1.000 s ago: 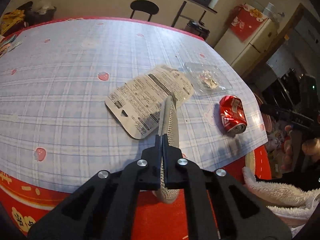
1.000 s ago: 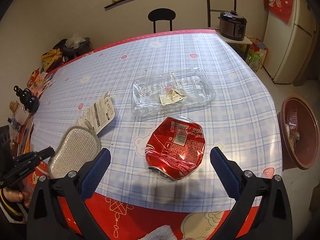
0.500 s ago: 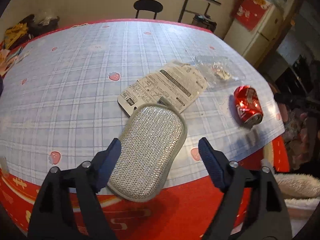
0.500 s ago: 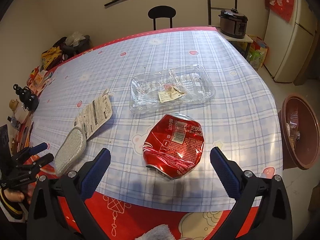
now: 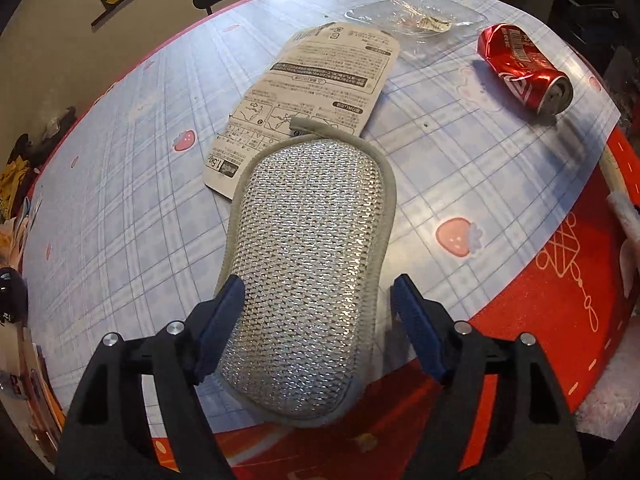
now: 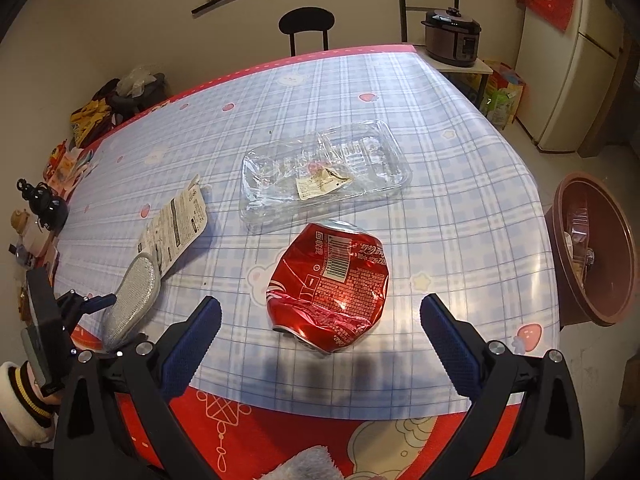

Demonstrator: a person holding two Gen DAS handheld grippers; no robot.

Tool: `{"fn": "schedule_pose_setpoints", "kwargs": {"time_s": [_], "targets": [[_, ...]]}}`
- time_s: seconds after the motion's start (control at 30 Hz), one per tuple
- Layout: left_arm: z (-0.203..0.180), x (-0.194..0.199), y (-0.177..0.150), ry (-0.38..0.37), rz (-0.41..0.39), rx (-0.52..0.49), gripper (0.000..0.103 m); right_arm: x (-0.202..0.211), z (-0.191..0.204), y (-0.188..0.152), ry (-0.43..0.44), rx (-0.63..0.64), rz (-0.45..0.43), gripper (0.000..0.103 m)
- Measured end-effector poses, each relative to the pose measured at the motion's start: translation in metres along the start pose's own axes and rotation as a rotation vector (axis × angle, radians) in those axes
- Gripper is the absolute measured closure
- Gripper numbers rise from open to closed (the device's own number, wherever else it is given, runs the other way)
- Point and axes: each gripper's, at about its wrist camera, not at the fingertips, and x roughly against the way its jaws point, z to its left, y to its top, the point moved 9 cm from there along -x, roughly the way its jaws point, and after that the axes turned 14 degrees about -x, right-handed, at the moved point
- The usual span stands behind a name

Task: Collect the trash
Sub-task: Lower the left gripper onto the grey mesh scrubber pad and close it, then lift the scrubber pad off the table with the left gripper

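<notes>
A silver mesh scouring pad [image 5: 308,264] lies flat at the table's near edge, between the open fingers of my left gripper [image 5: 316,320]; it also shows in the right wrist view [image 6: 132,296]. Its printed cardboard backing [image 5: 316,92] lies just beyond it. A crushed red can [image 6: 332,280] lies on the checked tablecloth just ahead of my open, empty right gripper [image 6: 320,332]. A clear plastic tray [image 6: 324,168] holding a paper scrap sits behind the can.
A brown bin [image 6: 592,248] with some rubbish stands on the floor right of the table. Small items [image 6: 44,208] crowd the table's left edge. A black chair [image 6: 306,24], a cooker [image 6: 452,36] and a fridge [image 6: 568,60] stand beyond.
My left gripper opened and let the scouring pad drop flat onto the table edge, then moved closer over it. My right gripper stayed open and edged slightly toward the can.
</notes>
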Motion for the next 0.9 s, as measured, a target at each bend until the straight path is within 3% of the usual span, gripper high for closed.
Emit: {"fn": "schedule_pose_setpoints", "kwargs": {"time_s": [0.13, 0.17, 0.27, 0.4, 0.43, 0.6, 0.9], "targets": [[0.009, -0.006, 0.003, 0.018, -0.001, 0.004, 0.028, -0.002, -0.002, 0.000, 0.000, -0.004, 0.005, 0.005], [0.014, -0.006, 0.003, 0.028, -0.004, 0.016, 0.036, -0.002, -0.003, 0.000, 0.001, -0.005, 0.007, 0.005], [0.029, -0.003, 0.006, 0.006, -0.032, 0.080, 0.044, -0.005, -0.005, -0.001, 0.002, -0.013, 0.019, 0.005], [0.043, 0.015, 0.014, 0.007, -0.098, 0.151, 0.070, -0.009, -0.008, -0.003, -0.002, -0.012, 0.030, 0.005], [0.048, 0.022, 0.016, 0.001, -0.118, 0.185, 0.071, -0.011, -0.009, -0.004, -0.003, -0.012, 0.035, 0.005], [0.063, 0.047, 0.015, -0.111, -0.209, 0.404, 0.080, -0.023, -0.013, -0.010, -0.003, -0.012, 0.066, 0.005], [0.062, 0.068, -0.015, -0.340, -0.339, 0.750, 0.080, -0.049, -0.027, -0.004, -0.009, -0.048, 0.085, 0.005]]}}
